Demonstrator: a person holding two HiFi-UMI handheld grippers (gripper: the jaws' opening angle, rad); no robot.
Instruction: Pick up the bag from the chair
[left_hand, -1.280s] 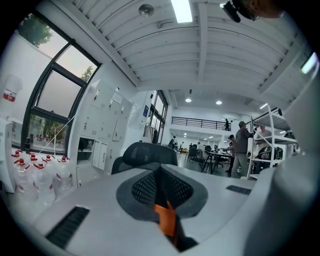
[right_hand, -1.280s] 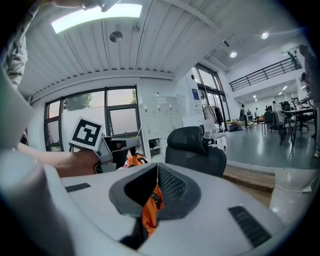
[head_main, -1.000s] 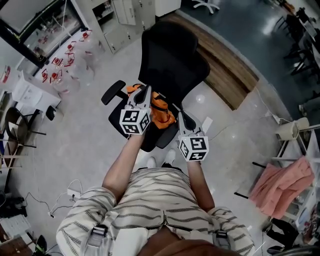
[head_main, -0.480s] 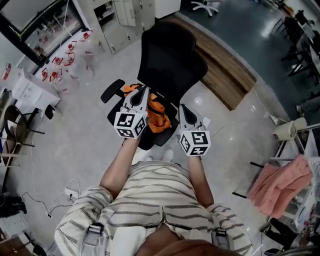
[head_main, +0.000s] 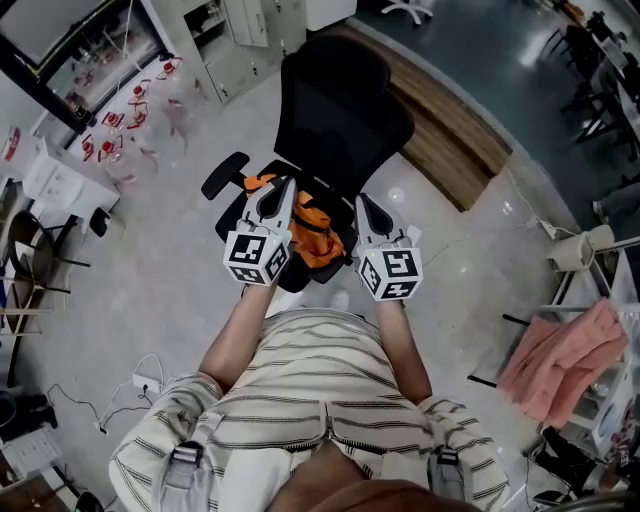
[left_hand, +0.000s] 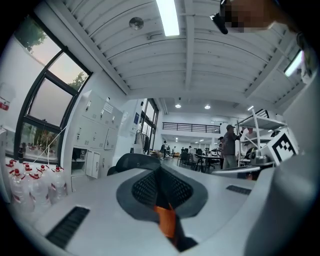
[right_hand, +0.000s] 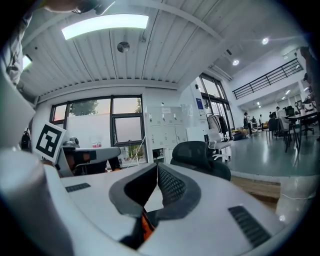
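The left hand-held gripper (head_main: 283, 185) and right hand-held gripper (head_main: 362, 202) were each closed on the orange bag (head_main: 318, 238). The bag was at frame centre, over the chair (head_main: 340, 110).

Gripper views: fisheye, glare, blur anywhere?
Left gripper view: strong fisheye, dark corners, ceiling light blown out, orange strap near the lens soft. Right gripper view: same fisheye, ceiling panel overexposed. Head view: sharp, glare on the floor.
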